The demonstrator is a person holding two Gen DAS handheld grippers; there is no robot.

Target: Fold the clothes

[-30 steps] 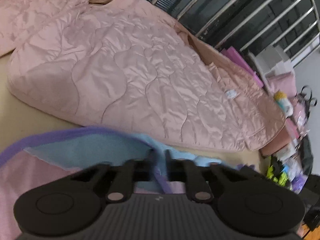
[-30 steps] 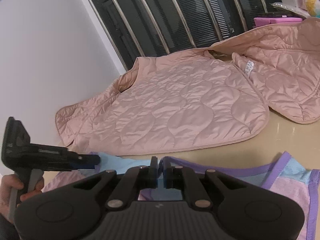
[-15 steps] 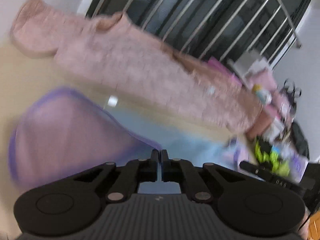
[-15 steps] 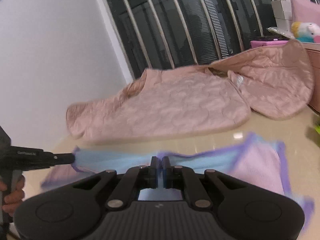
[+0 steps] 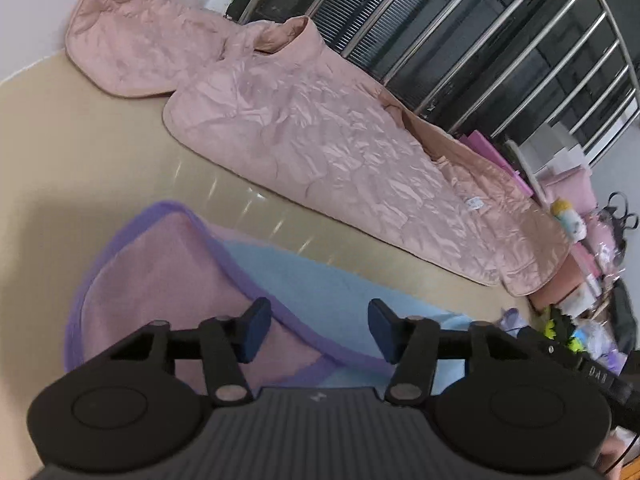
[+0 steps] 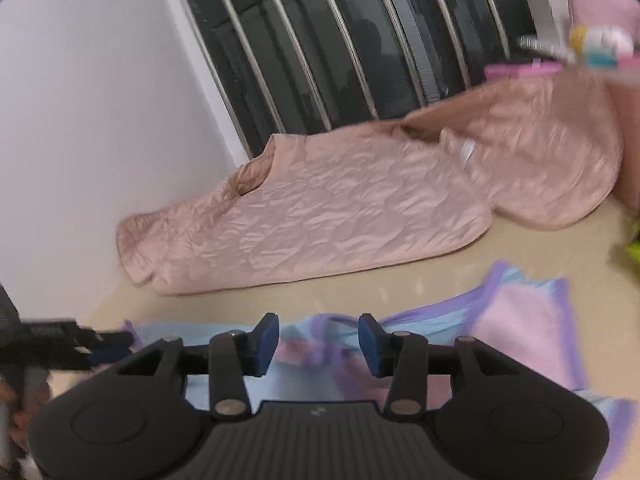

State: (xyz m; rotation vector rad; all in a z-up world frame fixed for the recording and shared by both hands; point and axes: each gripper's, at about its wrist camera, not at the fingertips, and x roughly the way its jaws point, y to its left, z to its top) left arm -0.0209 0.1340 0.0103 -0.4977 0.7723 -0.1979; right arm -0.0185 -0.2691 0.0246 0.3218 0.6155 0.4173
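Both tools just opened: left tool (image 5: 318, 330) & right tool (image 6: 318, 344) jaws apart, nothing gripped, over towel (image 5: 160, 280). Jacket (image 5: 320, 140) at 12 o'clock on desk (image 5: 60, 140).

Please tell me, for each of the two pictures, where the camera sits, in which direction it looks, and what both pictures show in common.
Left wrist: on the left gripper, looking forward and down over the pastel garment to the pink quilted jacket; its jaws are open, just opened.
Right wrist: on the right gripper, facing the jacket and barred window; jaws open, just opened; the left gripper shows at left.
Shared: jacket, garment, beige table.
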